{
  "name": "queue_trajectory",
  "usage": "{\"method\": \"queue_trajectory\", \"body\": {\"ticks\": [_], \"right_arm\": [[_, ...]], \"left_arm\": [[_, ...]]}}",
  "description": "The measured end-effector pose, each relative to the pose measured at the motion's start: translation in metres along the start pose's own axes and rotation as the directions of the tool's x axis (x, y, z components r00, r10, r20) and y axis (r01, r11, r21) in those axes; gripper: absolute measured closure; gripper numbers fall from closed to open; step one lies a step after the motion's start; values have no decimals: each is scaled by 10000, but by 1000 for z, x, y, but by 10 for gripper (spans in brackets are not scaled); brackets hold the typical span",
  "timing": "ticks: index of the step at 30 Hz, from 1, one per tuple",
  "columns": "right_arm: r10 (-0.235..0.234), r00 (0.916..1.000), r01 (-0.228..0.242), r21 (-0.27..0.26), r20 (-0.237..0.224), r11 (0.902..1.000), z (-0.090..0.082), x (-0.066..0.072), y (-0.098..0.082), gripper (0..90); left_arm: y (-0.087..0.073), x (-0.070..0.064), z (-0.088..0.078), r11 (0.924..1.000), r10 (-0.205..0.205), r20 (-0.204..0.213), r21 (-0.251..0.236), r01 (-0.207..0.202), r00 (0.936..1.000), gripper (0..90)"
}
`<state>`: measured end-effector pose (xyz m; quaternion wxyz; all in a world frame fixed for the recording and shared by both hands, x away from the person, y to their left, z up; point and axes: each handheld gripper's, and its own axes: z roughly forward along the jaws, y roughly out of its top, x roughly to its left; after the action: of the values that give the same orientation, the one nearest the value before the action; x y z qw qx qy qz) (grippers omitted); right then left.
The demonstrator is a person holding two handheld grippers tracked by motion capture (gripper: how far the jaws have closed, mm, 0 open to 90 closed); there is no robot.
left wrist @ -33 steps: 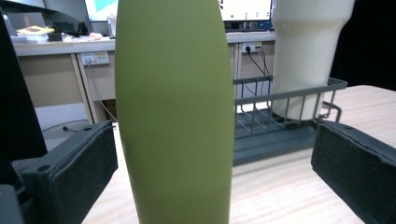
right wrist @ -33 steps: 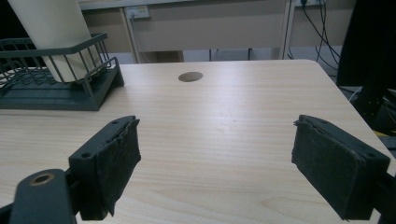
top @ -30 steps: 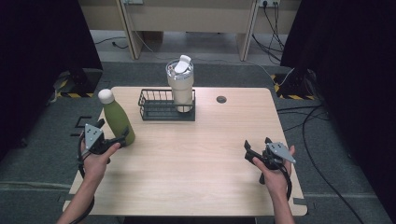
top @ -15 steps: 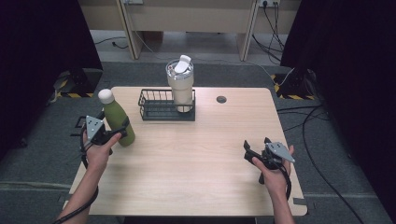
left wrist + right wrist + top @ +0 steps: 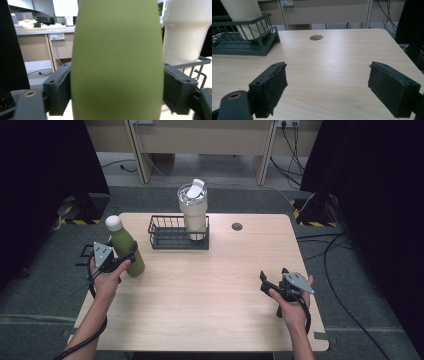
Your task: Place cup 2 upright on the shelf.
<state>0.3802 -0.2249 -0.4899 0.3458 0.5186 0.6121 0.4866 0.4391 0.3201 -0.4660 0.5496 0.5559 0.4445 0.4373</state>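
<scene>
A green bottle point(image 5: 123, 240) with a white cap stands upright near the table's left edge. My left gripper point(image 5: 128, 256) has just been closing around its body and is now shut on it. In the left gripper view both pads point(image 5: 58, 90) press the bottle point(image 5: 116, 57) from either side. My right gripper point(image 5: 273, 274) rests low over the table at the front right, open, with nothing but bare wood between its jaws point(image 5: 328, 90).
A dark wire basket point(image 5: 165, 240) stands at the back middle with a tall cream tumbler point(image 5: 193, 215) in its right end, just right of the bottle. A round cable hole point(image 5: 237, 226) lies behind the right gripper. The wooden table point(image 5: 210, 290) has its edge close to the left hand.
The left gripper moved in onto the green bottle and its jaws closed on the bottle's body. The right gripper stayed where it was, open.
</scene>
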Motion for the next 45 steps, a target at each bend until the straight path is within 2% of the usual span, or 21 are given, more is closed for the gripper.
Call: {"method": "queue_trajectory", "body": {"ticks": [11,25,38,45], "right_arm": [[20,10000,-20,29,14,10000,1,1,-1,152],[61,10000,-61,5,68,10000,1,0,-1,152],[121,9998,-121,-9,136,9999,0,-1,0,152],[133,9998,-132,-21,143,9999,0,-1,0,152]], "left_arm": [[-2,0,-1,9998,-31,-65,-212,30,10000,224],[0,0,-1,9999,-122,69,-116,123,9999,225],[14,-3,0,9986,-357,318,-385,370,9989,226],[20,-7,2,9980,-320,443,-535,344,9985,226]]}}
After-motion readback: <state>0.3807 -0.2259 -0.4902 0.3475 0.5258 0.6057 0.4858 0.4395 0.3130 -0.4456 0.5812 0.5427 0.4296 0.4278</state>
